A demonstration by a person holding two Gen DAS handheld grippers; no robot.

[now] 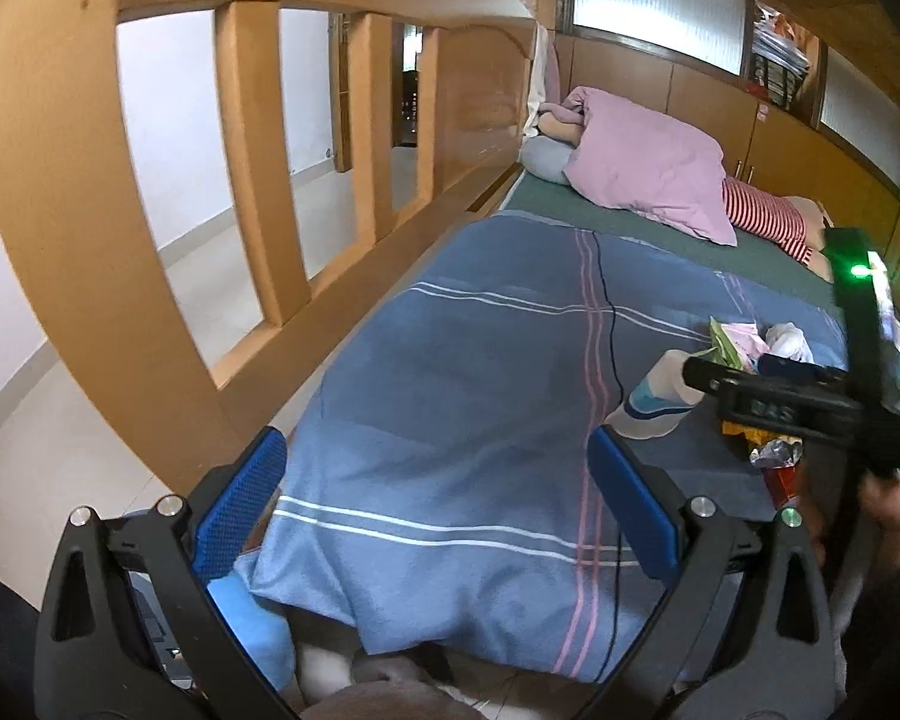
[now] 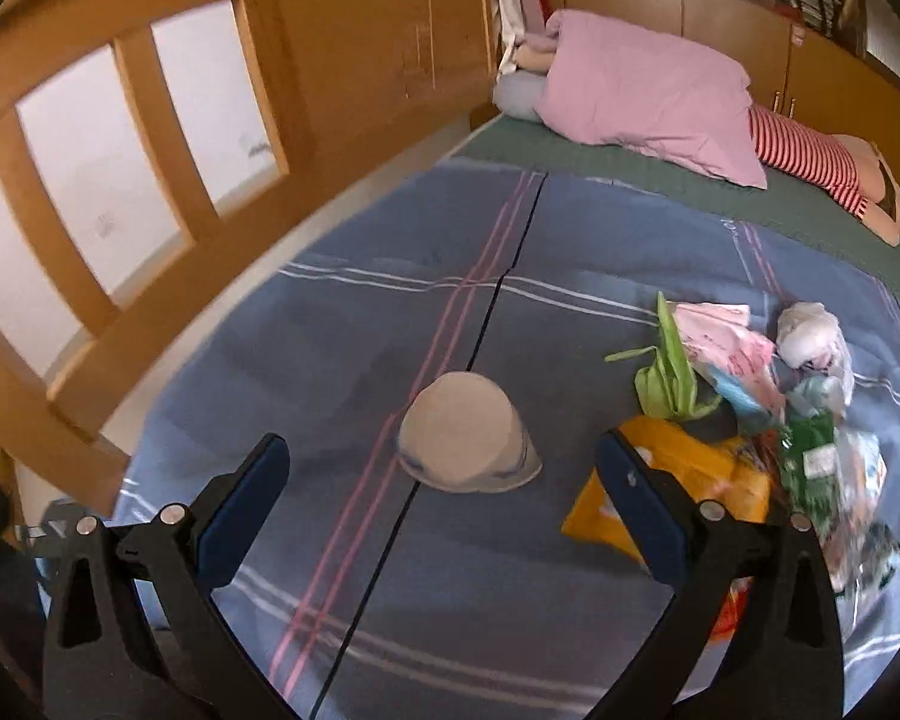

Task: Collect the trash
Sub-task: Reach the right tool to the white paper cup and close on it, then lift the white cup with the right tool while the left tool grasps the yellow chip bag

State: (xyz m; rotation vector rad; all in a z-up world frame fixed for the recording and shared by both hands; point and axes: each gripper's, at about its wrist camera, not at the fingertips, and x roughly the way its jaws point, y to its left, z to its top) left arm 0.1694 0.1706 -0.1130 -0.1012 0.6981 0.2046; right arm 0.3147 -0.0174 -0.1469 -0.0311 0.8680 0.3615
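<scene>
A white paper cup (image 2: 468,441) lies tipped on the blue striped blanket (image 2: 390,330), just ahead of my open right gripper (image 2: 441,483) and between its blue fingers. To its right sits a heap of trash: an orange wrapper (image 2: 684,468), a green wrapper (image 2: 669,372), pink paper (image 2: 732,348), a white tissue ball (image 2: 810,330) and green packets (image 2: 822,462). My left gripper (image 1: 435,501) is open over the blanket (image 1: 450,390), holding nothing. In the left wrist view the right gripper (image 1: 708,375) reaches over the cup (image 1: 654,402) from the right, covering part of the trash (image 1: 774,456).
A wooden slatted bed rail (image 1: 258,180) runs along the left. At the far end of the green mattress (image 2: 630,168) lie a pink pillow (image 2: 648,90) and a doll in red stripes (image 2: 804,162). A black cable (image 2: 486,312) crosses the blanket. Wooden cabinets line the back wall.
</scene>
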